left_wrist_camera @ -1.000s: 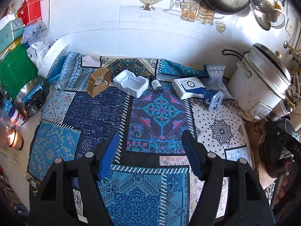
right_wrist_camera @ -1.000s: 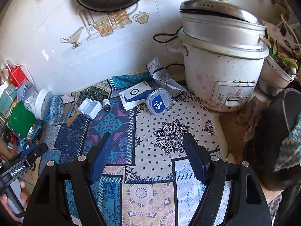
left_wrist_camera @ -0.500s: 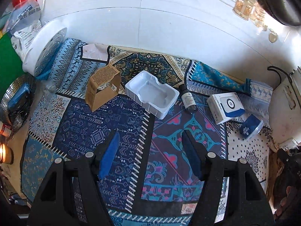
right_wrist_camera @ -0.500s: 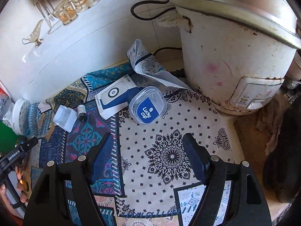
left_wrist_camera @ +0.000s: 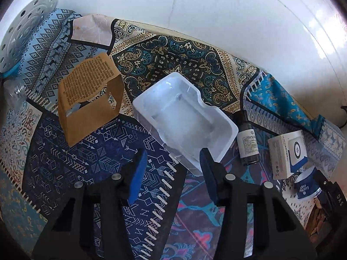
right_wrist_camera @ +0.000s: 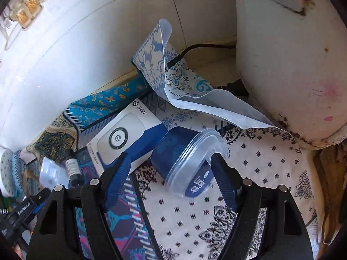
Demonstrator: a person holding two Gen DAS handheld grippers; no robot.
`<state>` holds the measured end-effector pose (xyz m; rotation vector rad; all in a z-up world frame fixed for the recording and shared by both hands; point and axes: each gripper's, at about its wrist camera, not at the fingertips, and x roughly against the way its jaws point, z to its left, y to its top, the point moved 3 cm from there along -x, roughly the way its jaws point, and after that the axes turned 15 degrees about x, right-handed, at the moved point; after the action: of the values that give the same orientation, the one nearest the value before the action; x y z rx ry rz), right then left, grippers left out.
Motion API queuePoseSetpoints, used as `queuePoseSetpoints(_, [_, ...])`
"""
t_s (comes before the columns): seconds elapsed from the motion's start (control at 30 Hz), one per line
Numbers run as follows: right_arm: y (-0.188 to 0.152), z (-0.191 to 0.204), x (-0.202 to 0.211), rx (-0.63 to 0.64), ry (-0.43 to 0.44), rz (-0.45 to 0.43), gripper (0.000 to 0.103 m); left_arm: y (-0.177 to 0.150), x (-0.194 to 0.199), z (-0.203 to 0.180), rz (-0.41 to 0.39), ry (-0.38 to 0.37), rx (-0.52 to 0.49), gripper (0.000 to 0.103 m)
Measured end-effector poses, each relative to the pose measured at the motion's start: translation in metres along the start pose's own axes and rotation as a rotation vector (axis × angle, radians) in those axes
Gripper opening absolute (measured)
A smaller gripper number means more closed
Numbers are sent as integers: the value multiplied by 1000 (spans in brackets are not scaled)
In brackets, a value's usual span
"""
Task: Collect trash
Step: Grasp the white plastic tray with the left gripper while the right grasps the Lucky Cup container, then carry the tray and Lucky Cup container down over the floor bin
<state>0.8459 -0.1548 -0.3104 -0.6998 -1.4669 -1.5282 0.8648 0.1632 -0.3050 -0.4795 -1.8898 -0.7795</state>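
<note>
- The patterned cloth (left_wrist_camera: pixel 65 162) covers the counter and serves as the landmark; all the trash lies on it.
- The white plastic tray (left_wrist_camera: pixel 186 121) sits near the middle of the cloth, open side up, with nothing in its moulded hollow.
- The left gripper (left_wrist_camera: pixel 171 164) hangs just above the cloth at the tray's near corner, its jaws apart and holding nothing; the right-hand blue pad (left_wrist_camera: pixel 207 166) overlaps the tray's near edge in the left wrist view, though whether it touches cannot be told.
- The brown cardboard sleeve (left_wrist_camera: pixel 86 99) stands on the cloth just left of the tray, open at both ends, so the cloth shows through it.
- The small dark bottle (left_wrist_camera: pixel 247 143) lies on its side on the cloth, just right of the tray.
- The white and blue box (right_wrist_camera: pixel 128 138) lies flat on the cloth beyond the bottle, closed; its contents are hidden.
- The clear plastic cup (right_wrist_camera: pixel 186 164) with a blue label lies tipped on the white part of the cloth, touching the box, its mouth toward the right wrist camera; only the blue label shows through its clear wall.
- The right gripper (right_wrist_camera: pixel 171 171) has its jaws spread wide, one either side of the cup, not closed on it.
- The white rice cooker (right_wrist_camera: pixel 292 65) stands at the right edge of the cloth, where a loose corner of the cloth is folded upward.
</note>
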Motion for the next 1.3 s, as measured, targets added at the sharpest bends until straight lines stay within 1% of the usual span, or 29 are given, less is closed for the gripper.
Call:
queuePoseSetpoints(0.07, [2, 1, -8, 1, -41, 7, 76, 0, -6, -1, 5, 11, -1, 41])
queuePoseSetpoints(0.13, [3, 1, -14, 12, -87, 11, 76, -1, -11, -1, 10, 20, -3, 40])
queuePoseSetpoints(0.23, [3, -2, -22, 30, -118, 34, 76, -4, -18, 0, 17, 37, -10, 34])
queuePoseSetpoints(0.3, [0, -8, -24, 24, -124, 43, 76, -7, -18, 2, 10, 41, -13, 31])
queuePoseSetpoints(0.33, [-2, -11, -23, 19, -121, 41, 76, -9, -18, 2, 12, 48, -20, 27])
queuePoseSetpoints(0.37, [-5, -14, -22, 13, -105, 38, 76, -11, -18, 3, 7, 58, -30, 20])
queuePoseSetpoints(0.4, [-7, -17, -20, 7, -88, 34, 72, -13, -17, 4, 7, 63, -38, 17])
queuePoseSetpoints(0.43, [-9, -21, -18, 4, -76, 30, 68, -16, -17, 4, 10, 66, -44, 11])
queuePoseSetpoints(0.47, [-11, -24, -15, 10, -72, 26, 67, -18, -16, 5, 13, 65, -47, 8])
queuePoseSetpoints(0.6, [-18, -32, 0, 41, -53, 23, 63, -33, -6, 8, 17, 63, -58, 7])
queuePoseSetpoints(0.67, [-22, -37, 13, 52, -31, 14, 59, -42, 4, 7, 4, 60, -63, 7])
queuePoseSetpoints(0.73, [-26, -37, 28, 75, -5, 6, 52, -49, 16, 5, -17, 58, -69, 7])
queuePoseSetpoints(0.77, [-28, -38, 36, 88, 13, 1, 51, -54, 23, 4, -29, 56, -70, 7])
queuePoseSetpoints(0.93, [-37, -32, 73, 197, 87, -41, 51, -74, 75, 2, -118, 18, -48, 7])
queuePoseSetpoints(1.07, [-47, -28, 99, 273, 145, -69, 50, -99, 117, -7, -199, 16, -67, 7])
queuePoseSetpoints(1.13, [-51, -16, 109, 291, 168, -86, 50, -107, 139, -5, -223, 15, -91, 7])
queuePoseSetpoints(1.23, [-60, -9, 127, 308, 205, -113, 50, -121, 166, -1, -242, -7, -101, 7])
queuePoseSetpoints(1.3, [-66, 2, 137, 320, 217, -132, 50, -132, 183, 2, -256, -22, -109, 7])
